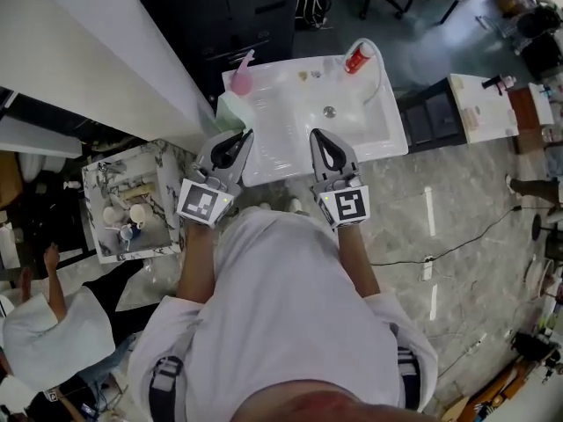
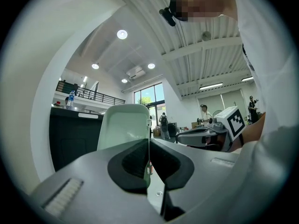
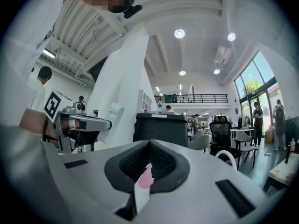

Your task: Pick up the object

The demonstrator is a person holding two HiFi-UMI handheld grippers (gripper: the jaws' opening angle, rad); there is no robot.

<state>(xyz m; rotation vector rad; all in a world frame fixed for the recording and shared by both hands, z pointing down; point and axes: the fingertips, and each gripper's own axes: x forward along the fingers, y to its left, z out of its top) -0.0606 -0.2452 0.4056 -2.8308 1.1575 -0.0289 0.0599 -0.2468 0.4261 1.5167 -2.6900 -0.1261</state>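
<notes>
A white sink point(image 1: 387, 134) lies in front of me in the head view. On its far left corner stands a pink bottle point(image 1: 241, 79), and a pale green container point(image 1: 230, 110) sits at its left rim. A red bottle point(image 1: 357, 59) stands beside the curved tap point(image 1: 376, 64). My left gripper point(image 1: 245, 134) hovers over the sink's near left edge, jaws shut and empty; in the left gripper view the green container point(image 2: 124, 125) is right behind the jaw tips point(image 2: 149, 142). My right gripper point(image 1: 315, 134) is shut and empty over the basin, and the pink bottle point(image 3: 145, 178) shows through its jaw slit.
A marble side table point(image 1: 101, 178) with cups stands left of the sink. A white wall point(image 1: 97, 51) runs along the left, with a dark cabinet point(image 1: 237, 16) behind the sink. A person in white point(image 1: 53, 332) is at lower left. A cable point(image 1: 457, 246) crosses the floor.
</notes>
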